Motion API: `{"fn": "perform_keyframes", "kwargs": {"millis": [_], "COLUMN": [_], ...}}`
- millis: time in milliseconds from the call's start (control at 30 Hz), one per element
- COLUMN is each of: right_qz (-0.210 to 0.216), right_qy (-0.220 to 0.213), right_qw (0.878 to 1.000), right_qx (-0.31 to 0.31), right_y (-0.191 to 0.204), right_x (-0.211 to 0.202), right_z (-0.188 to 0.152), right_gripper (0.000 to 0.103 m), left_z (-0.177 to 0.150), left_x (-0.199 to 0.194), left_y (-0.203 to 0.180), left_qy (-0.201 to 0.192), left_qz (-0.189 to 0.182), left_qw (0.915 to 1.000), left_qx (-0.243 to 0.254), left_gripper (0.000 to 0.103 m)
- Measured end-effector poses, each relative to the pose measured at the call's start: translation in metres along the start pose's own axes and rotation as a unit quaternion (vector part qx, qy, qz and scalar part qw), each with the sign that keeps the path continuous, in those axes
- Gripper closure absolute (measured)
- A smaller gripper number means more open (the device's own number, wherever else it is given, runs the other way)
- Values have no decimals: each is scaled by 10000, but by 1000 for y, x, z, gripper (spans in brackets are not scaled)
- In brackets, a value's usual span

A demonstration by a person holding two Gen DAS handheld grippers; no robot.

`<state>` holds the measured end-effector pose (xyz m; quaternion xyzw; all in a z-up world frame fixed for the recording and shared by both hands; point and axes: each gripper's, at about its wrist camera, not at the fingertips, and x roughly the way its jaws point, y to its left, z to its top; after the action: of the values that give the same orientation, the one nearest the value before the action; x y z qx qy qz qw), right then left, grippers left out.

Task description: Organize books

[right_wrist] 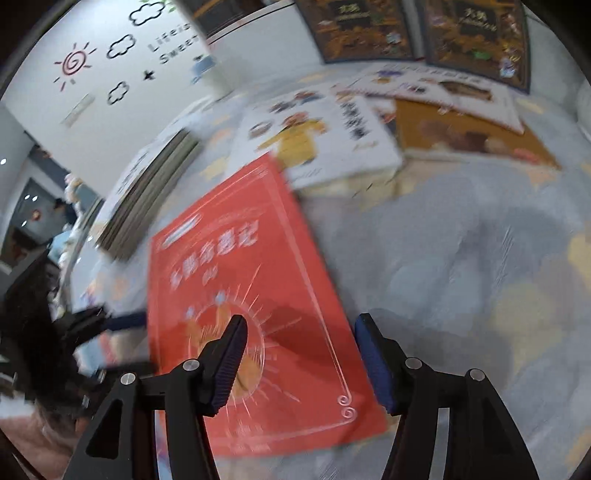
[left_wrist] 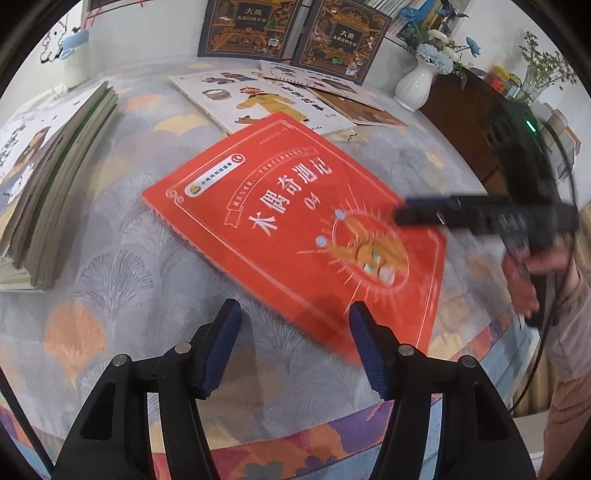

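Note:
A red book (left_wrist: 295, 221) (right_wrist: 251, 295) lies flat and askew on the patterned tablecloth (left_wrist: 129, 258). My left gripper (left_wrist: 293, 314) stands open just before the book's near corner, with nothing pressed between its blue pads. Coming in from the right, blurred, my right gripper (left_wrist: 402, 214) (right_wrist: 301, 325) hovers low over the book's right side. It is open: one finger (right_wrist: 232, 343) is above the cover and the other finger (right_wrist: 373, 354) is past the book's edge, over the cloth. A hand (left_wrist: 532, 269) holds that gripper.
A tall stack of books (left_wrist: 55, 177) (right_wrist: 147, 192) sits at the left. Behind the red book lie a white picture book (left_wrist: 258, 99) (right_wrist: 317, 140) and a brown one (right_wrist: 472, 136). Two dark volumes (left_wrist: 247, 29) stand at the back. A white vase (left_wrist: 415, 86) is at the right.

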<state>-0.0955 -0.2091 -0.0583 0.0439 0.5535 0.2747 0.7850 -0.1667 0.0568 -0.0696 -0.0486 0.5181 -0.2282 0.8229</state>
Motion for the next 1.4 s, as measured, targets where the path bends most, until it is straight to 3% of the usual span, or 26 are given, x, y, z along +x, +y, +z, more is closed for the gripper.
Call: {"fn": "perform_keyframes", "kwargs": {"millis": [133, 233, 333, 433, 500, 600, 700, 800, 1000, 1167, 1400], "right_qz": [848, 1200, 1772, 1967, 2059, 2125, 2080, 2317, 2084, 1637, 1776], "right_qy": [281, 237, 207, 342, 449, 569, 547, 455, 121, -110, -404], "right_qw": [9957, 9920, 9807, 9765, 9743, 9727, 9740, 9679, 9746, 9805, 9771], "right_qx": [243, 323, 796, 814, 794, 733, 714, 859, 816, 1084, 1096], "right_y": [16, 17, -4, -13, -16, -19, -23, -33, -24, -6, 17], "right_x": [-12, -16, -6, 4, 8, 14, 22, 25, 21, 11, -6], "right_z": [-52, -72, -65, -51, -42, -30, -24, -25, -32, -44, -81], "right_gripper": [43, 43, 44, 57, 60, 70, 88, 92, 92, 86, 87], "left_z": [-8, -11, -7, -6, -6, -6, -6, -6, -4, -4, -7], "left_x": [-8, -12, -10, -9, -9, -9, -8, -8, -8, -9, -16], "left_y": [6, 16, 24, 29, 31, 39, 45, 48, 39, 45, 36], "left_qy": [82, 150, 200, 111, 89, 29, -14, -49, -83, -136, -69], "left_qz": [-19, -193, -330, -400, -466, -647, -595, -624, -327, -425, -204], "left_qw": [10000, 9997, 9992, 9989, 9983, 9964, 9961, 9953, 9970, 9943, 9971], "left_qx": [35, 27, -114, -232, -335, -541, -650, -737, -693, -967, -735], "left_gripper": [46, 51, 57, 60, 60, 60, 73, 75, 74, 75, 74]}}
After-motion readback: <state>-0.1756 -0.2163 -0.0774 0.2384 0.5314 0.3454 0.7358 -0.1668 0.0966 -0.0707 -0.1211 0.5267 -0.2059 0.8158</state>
